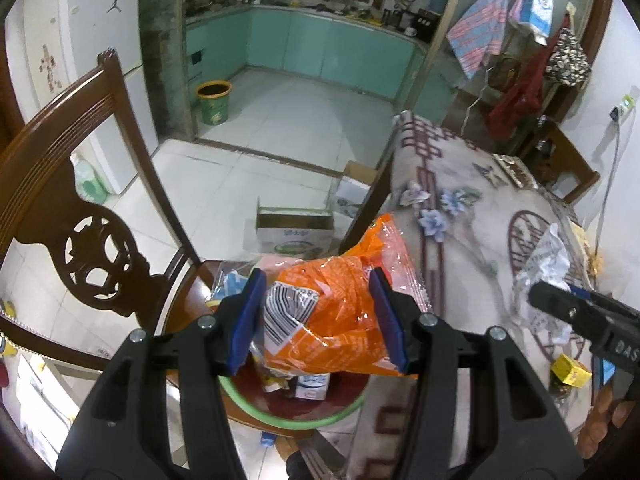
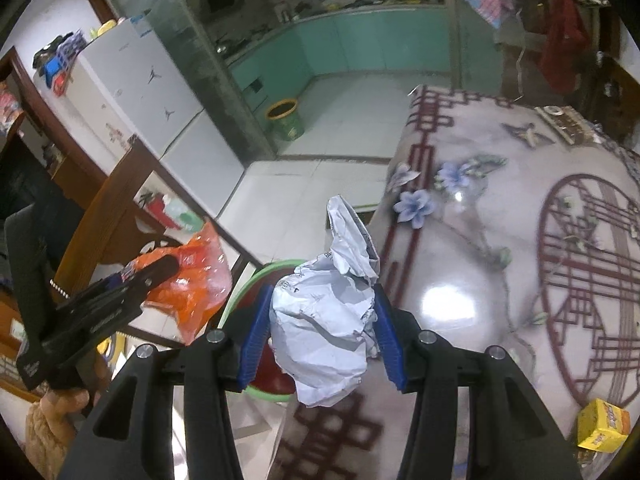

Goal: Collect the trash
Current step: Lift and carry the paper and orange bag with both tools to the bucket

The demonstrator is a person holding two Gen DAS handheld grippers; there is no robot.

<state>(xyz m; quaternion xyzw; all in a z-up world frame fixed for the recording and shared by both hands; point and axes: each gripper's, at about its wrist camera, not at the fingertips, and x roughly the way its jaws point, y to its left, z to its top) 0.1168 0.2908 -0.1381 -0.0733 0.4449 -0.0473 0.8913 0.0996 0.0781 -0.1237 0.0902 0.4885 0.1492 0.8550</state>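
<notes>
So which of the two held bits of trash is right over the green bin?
The orange bag, in the left hand-held gripper, hangs directly above the green bin. The crumpled white paper, in the right hand-held gripper, hangs at the table's edge beside it.

Left wrist fisheye riding on left gripper, looking steeply down past its fingers, close over green basin on chair seat. Right wrist fisheye riding on right gripper, facing same way, close above table edge. Both sharing patterned tablecloth, teal kitchen cabinets at frame top, and each other's gripper at side.
</notes>
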